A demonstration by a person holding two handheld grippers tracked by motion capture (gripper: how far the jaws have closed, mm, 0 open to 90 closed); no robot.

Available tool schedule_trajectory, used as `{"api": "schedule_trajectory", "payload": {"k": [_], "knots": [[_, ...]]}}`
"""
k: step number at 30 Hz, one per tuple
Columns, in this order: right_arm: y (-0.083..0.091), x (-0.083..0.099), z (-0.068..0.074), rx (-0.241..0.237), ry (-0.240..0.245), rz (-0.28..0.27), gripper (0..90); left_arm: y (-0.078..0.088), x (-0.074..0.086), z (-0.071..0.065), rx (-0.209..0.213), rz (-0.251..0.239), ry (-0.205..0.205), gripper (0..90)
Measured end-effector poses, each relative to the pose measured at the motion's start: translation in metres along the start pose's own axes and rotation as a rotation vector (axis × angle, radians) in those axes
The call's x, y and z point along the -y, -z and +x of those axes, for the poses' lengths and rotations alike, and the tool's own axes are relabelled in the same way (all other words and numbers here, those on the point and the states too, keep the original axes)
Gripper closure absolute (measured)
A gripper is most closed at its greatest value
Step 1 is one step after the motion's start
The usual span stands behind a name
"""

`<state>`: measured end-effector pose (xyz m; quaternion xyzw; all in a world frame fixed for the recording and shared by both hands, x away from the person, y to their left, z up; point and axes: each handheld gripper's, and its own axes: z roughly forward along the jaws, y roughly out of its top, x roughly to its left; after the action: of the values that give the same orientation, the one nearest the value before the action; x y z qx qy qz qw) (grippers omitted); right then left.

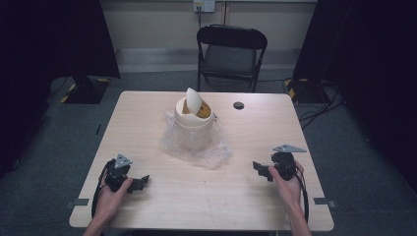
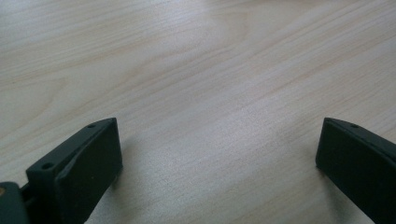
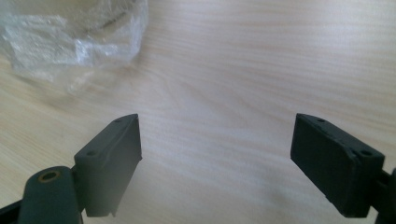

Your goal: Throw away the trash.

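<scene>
The small cream bin [image 1: 193,123], its swing lid tilted up, stands on a sheet of clear plastic wrap [image 1: 216,150] near the middle of the table [image 1: 147,118]. The left gripper [image 1: 140,183] and right gripper [image 1: 259,169] rest low at the near corners, well apart from the bin. Both sets of jaws stand wide apart with nothing between them but bare tabletop.

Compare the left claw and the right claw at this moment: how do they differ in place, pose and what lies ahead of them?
The left claw sits at the table's near-left corner; the right claw sits at the near-right side, slightly farther in. The left claw points right, the right claw left, so they face each other. In its gripper view, the left claw faces bare wood; the right claw has the clear plastic bag ahead. Both are open, empty and hand-held low over the table.
</scene>
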<state>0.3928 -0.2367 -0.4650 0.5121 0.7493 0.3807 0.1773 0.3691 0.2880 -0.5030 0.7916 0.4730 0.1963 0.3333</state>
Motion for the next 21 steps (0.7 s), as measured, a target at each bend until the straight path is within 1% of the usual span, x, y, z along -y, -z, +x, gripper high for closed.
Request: {"api": "schedule_trajectory", "payload": {"k": [4,6,7,8,9,10,13,14,15,19,21], "knots": [[0.000,0.011,-0.001,0.019,0.009,0.031,15.2,0.000,0.000,0.000,0.000,0.000,0.000,0.0],[0.000,0.019,-0.002,0.043,0.012,0.052,15.1,0.000,0.000,0.000,0.000,0.000,0.000,0.0],[0.000,0.019,-0.002,0.043,0.012,0.052,15.1,0.000,0.000,0.000,-0.002,0.001,-0.002,0.0],[0.001,0.024,-0.002,0.047,0.015,0.059,15.1,0.000,0.000,0.000,0.000,0.000,0.000,0.0],[0.001,0.024,-0.002,0.047,0.015,0.059,15.1,0.000,0.000,0.000,0.000,0.000,0.000,0.0],[0.001,0.025,-0.002,0.054,0.021,0.057,15.1,0.000,0.000,0.000,0.000,0.000,0.000,0.0],[0.000,0.033,-0.004,0.081,0.014,0.058,15.1,0.000,0.000,0.000,-0.002,0.000,-0.001,0.0],[-0.001,0.036,-0.004,0.093,0.018,0.065,14.5,0.000,0.000,0.000,0.000,0.000,0.000,0.0],[-0.002,0.039,-0.003,0.102,0.035,0.060,14.5,0.000,0.000,0.000,-0.001,0.000,-0.001,0.0],[-0.004,0.043,0.000,0.130,0.066,0.034,12.7,0.000,0.000,0.000,-0.003,0.001,-0.002,0.0],[-0.004,0.043,0.000,0.131,0.064,0.032,12.7,0.000,0.000,0.000,-0.001,0.000,-0.001,0.0]]}}
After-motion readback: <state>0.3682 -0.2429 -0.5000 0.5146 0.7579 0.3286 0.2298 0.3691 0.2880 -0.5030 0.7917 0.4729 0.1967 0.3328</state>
